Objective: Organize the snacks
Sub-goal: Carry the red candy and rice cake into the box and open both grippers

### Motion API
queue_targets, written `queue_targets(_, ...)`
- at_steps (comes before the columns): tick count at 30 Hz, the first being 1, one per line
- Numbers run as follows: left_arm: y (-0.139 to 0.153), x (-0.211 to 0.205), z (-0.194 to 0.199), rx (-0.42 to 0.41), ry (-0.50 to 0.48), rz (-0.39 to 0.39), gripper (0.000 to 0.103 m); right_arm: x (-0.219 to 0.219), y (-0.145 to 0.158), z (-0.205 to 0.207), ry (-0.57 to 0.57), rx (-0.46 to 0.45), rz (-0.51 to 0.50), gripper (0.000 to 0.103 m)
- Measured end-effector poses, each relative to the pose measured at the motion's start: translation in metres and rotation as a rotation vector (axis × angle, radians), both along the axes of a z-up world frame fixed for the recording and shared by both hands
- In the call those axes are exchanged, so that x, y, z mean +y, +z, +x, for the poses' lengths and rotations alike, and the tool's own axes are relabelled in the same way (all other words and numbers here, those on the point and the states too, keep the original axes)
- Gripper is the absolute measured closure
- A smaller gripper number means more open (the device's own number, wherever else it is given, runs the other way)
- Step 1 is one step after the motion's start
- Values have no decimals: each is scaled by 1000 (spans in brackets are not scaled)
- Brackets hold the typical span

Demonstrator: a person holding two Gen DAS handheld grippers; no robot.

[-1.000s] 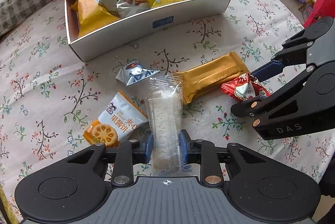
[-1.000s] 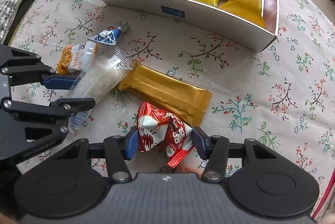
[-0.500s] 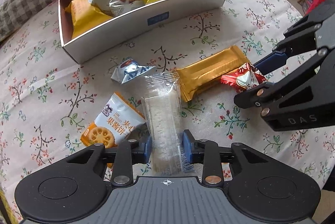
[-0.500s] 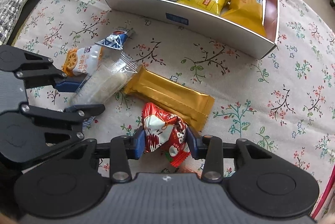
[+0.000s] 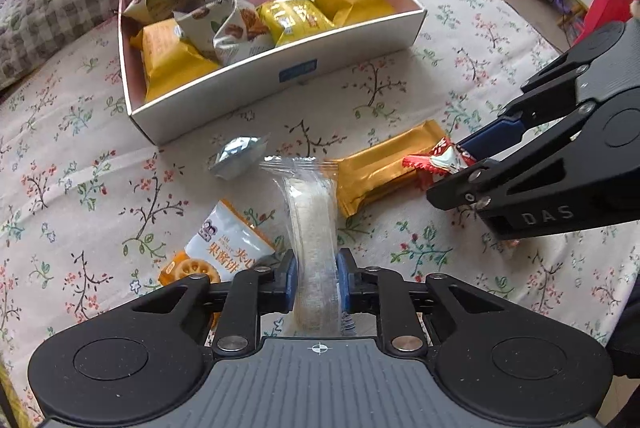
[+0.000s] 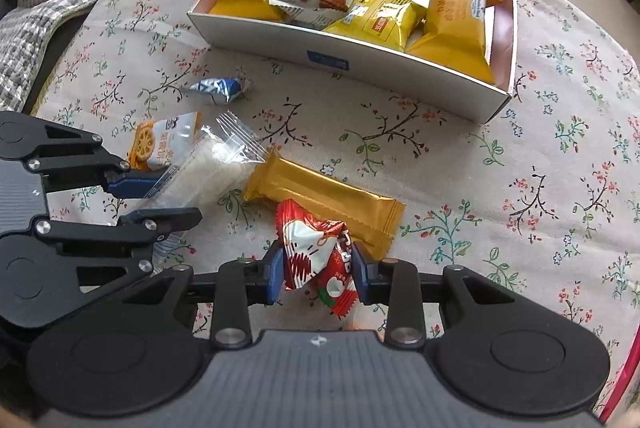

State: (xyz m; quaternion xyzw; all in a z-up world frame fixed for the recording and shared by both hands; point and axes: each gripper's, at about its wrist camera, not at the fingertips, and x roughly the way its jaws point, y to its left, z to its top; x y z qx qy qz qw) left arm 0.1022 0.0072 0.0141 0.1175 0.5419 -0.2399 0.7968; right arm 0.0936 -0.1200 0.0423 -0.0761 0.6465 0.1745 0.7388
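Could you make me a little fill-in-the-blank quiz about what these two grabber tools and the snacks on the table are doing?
1. The left gripper is closing on a ____ packet holding a pale rice cracker.
2. The right gripper is closing on a ____ and white snack packet.
3. The long bar lying on the tablecloth has a ____ wrapper.
4. Most snacks already sit inside the white ____.

Missing words: clear; red; gold; box

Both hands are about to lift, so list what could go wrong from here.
1. The left gripper is closing on only one end of the clear rice-cracker pack; it may sag or slip.
2. The right gripper is closing on the crinkly red candy pack, which overlaps the gold bar and might drag it.
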Motion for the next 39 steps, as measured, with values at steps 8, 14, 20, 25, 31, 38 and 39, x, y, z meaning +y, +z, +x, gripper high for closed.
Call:
queue_targets(8,16,5,2,-22,18,-61,85,-9,15,0,-18,-10,38,76)
queue_targets(14,26,9,4,-34,32,-91,86,-11,22,2,-36,-19,66,76)
queue_targets(20,39,12,4,-57,35,-134,86,-16,29,8,-77,-42,108,76)
queue_targets(25,49,14,8,-114,59,-136,86,-25,33,13,-123,-63,116,76)
queue_targets(31,61,19,16,-170,96,-161,86,-28,48,22,-162,-131,138,76)
queue_targets(38,71,22,40,-221,158,-184,86,-44,53,40,-238,-178,154,76)
queue_targets(39,72,21,44,-224,163,-188,86,-47,54,42,-252,-183,159,76)
